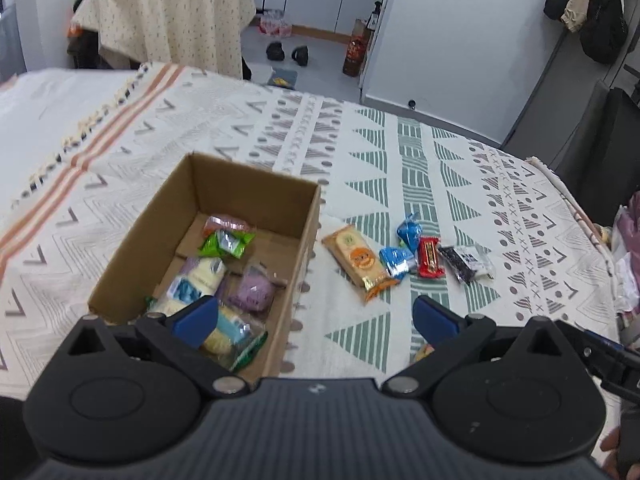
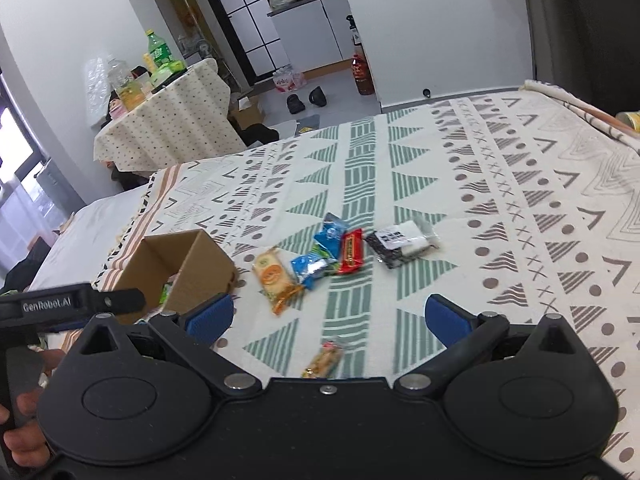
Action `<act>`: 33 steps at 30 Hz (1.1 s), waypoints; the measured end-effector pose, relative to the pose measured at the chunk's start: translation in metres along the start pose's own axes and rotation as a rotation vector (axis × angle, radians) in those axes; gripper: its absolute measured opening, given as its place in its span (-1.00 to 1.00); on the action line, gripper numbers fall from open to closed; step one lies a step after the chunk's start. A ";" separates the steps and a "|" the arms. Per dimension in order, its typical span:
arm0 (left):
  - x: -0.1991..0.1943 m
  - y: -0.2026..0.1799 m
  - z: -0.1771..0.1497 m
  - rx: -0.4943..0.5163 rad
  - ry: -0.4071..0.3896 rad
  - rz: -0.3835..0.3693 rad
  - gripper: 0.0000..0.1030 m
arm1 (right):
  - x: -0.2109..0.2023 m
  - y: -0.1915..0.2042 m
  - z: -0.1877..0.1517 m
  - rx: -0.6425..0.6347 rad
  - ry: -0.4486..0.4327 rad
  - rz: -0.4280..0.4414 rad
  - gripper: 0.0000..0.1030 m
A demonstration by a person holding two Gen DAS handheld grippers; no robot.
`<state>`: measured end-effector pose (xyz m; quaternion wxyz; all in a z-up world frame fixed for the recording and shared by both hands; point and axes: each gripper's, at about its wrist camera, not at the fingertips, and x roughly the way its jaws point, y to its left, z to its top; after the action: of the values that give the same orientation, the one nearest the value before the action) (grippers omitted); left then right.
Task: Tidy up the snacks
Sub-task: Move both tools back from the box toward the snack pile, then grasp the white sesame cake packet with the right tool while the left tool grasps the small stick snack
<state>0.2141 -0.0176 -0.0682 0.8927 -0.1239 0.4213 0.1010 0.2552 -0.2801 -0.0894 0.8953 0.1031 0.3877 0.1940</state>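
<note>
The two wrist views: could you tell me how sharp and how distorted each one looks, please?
Left wrist view: fisheye bends the tablecloth edges; the cardboard box and its snacks look slightly soft, probably motion blur. Right wrist view: same curvature; the small snack nearest the right gripper is blurred, while the red bar is sharper.

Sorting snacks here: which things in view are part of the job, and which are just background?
Job: cardboard box with snacks inside; loose on the cloth: orange cracker pack, two blue packets, red bar, black-and-white packet, small snack.

Background: covered side table, green bottle, shoes.
</note>
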 end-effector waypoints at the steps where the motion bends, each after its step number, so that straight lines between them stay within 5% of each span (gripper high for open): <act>1: 0.000 -0.005 0.001 0.015 -0.016 0.006 1.00 | 0.001 -0.003 -0.001 0.000 0.002 -0.001 1.00; 16: 0.043 -0.042 -0.008 0.070 0.028 -0.050 0.94 | 0.037 -0.047 -0.010 0.079 0.037 0.010 0.74; 20: 0.062 -0.050 -0.017 0.073 0.070 -0.071 0.76 | 0.047 -0.059 -0.013 0.111 0.059 0.014 0.73; 27: 0.089 -0.066 -0.035 0.081 0.151 -0.108 0.35 | 0.065 -0.061 -0.022 0.102 0.137 0.048 0.40; 33: 0.108 -0.081 -0.048 0.098 0.197 -0.143 0.15 | 0.072 -0.069 -0.023 0.123 0.137 0.043 0.39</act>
<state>0.2698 -0.1005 -0.1703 0.8569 -0.1193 0.5015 0.0041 0.3019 -0.3113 -0.1748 0.8541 0.1529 0.4569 0.1957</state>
